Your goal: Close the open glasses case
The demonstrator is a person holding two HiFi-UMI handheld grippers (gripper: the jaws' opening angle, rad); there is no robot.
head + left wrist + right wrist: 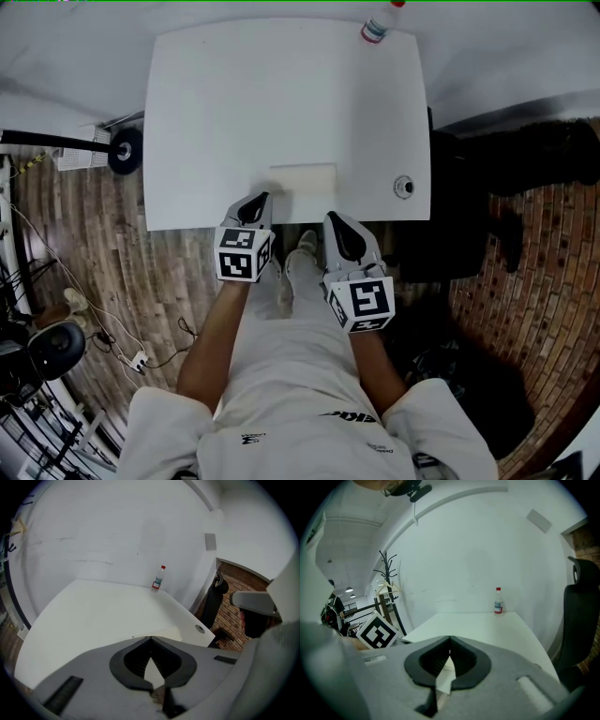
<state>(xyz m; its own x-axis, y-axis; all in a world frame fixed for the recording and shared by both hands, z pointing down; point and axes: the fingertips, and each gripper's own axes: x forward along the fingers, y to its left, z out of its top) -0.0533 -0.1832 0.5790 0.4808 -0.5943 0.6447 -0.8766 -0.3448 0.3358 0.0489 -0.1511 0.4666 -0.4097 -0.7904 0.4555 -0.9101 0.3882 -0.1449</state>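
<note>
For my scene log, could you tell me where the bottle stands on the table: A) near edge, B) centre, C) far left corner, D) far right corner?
D: the head view shows the bottle at the far right corner of the table.

Bright, flat light here, and the white table (281, 103) glares almost featureless; the pale glasses case (302, 178) barely stands out against it. Floor (534, 309) at the right drops into heavy shadow. Both gripper views bow hard at the edges, black corners, with the nearest parts soft.
</note>
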